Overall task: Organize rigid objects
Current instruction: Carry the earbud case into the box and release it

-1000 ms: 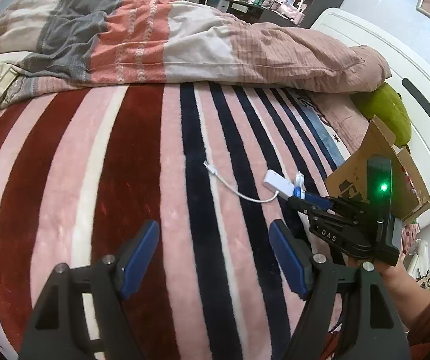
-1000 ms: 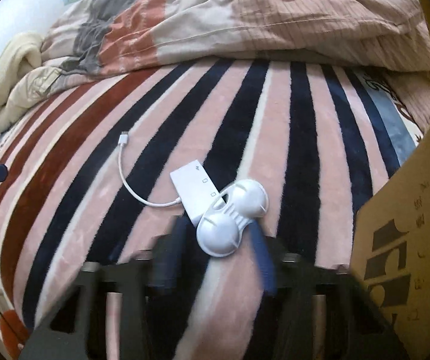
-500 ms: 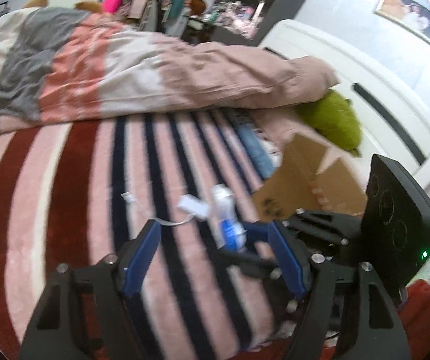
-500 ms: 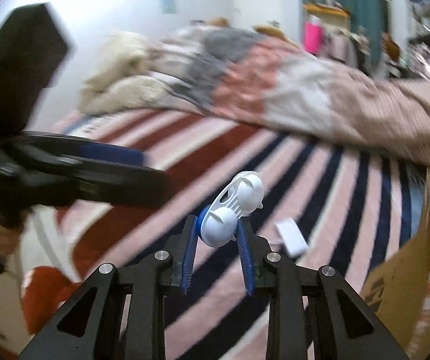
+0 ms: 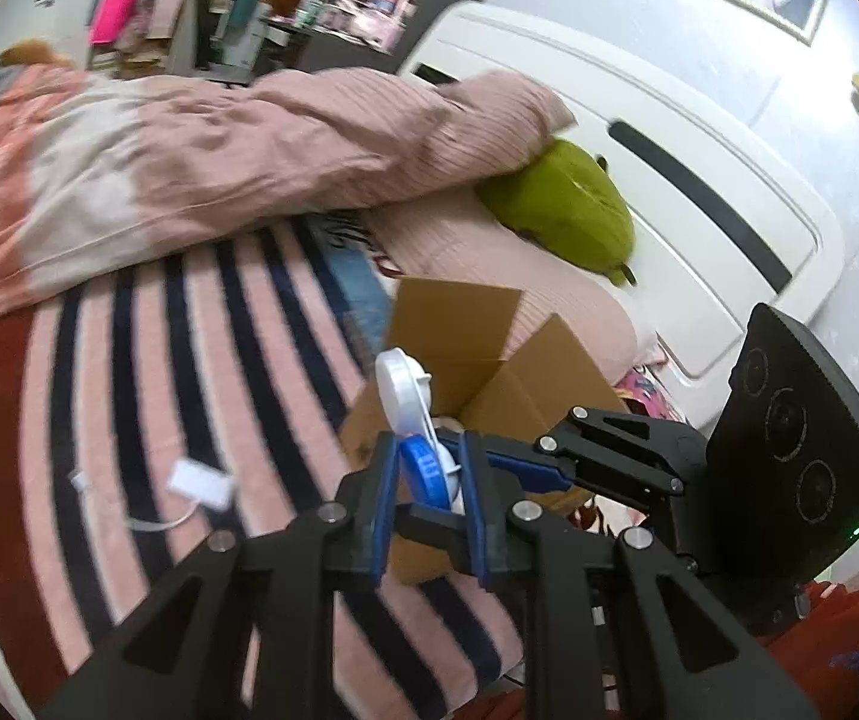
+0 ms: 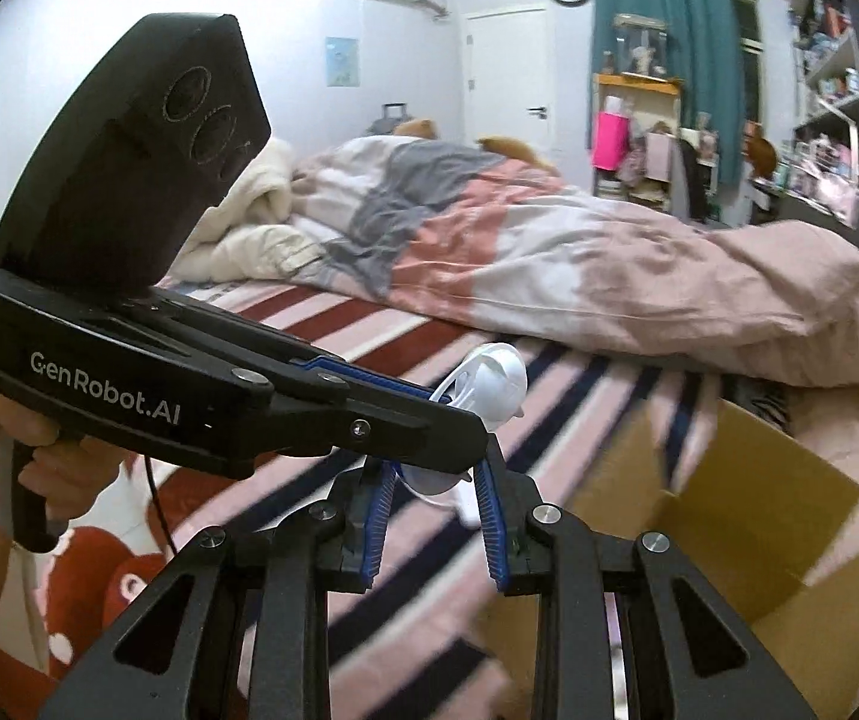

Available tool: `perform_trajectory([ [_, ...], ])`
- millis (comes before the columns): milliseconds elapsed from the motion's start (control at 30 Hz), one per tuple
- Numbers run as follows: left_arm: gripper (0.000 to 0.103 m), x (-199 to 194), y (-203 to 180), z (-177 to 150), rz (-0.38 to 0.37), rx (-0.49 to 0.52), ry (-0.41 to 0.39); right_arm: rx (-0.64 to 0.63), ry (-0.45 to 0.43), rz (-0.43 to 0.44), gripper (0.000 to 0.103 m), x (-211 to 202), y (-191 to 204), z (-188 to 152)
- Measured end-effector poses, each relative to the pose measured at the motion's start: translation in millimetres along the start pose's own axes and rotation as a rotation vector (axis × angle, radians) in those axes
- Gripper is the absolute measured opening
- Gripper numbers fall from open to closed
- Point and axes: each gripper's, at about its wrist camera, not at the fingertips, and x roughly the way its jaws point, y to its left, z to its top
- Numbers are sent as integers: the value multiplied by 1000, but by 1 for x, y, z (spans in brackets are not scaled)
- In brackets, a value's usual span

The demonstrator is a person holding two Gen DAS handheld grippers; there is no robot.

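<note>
A white two-lobed plastic holder [image 5: 404, 391] with a blue underside is held in the air above the striped bed. In the left wrist view my left gripper [image 5: 428, 468] is shut on its lower lobe. My right gripper [image 5: 513, 468] comes in from the right beside it. In the right wrist view the holder [image 6: 492, 381] sits between the left gripper's fingers [image 6: 381, 387], and my right gripper [image 6: 435, 495] has its jaws spread wider than the lobe. An open cardboard box [image 5: 489, 360] stands just behind; it also shows in the right wrist view [image 6: 747, 492].
A white adapter with a short cable [image 5: 198, 480] lies on the striped blanket [image 5: 129, 360]. A rumpled duvet [image 5: 189, 144] covers the far side. A green plush [image 5: 561, 204] rests by the white headboard [image 5: 699, 138]. A hand [image 6: 39, 438] grips the left tool.
The right gripper lifted the holder off the blanket and swung toward the box. The left gripper closed on the holder, and the right gripper's jaws widened.
</note>
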Motion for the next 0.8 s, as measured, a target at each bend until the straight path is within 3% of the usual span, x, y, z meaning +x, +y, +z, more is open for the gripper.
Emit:
perform_trajectory([
  [200, 17, 56, -31, 21, -61, 52, 93, 70, 18, -98, 22, -23, -49, -17],
  [400, 22, 94, -45, 26, -35, 76, 193, 201, 123, -124, 22, -27, -88, -34],
  [500, 47, 85, -43, 25, 19, 99, 170, 223, 163, -152, 23, -25, -96, -39],
  [567, 60, 71, -40, 24, 48, 110, 136, 223, 172, -165, 34, -26, -96, -39],
  [800, 68, 3, -8, 17, 170, 83, 10, 177, 153, -132, 38, -18, -69, -21],
])
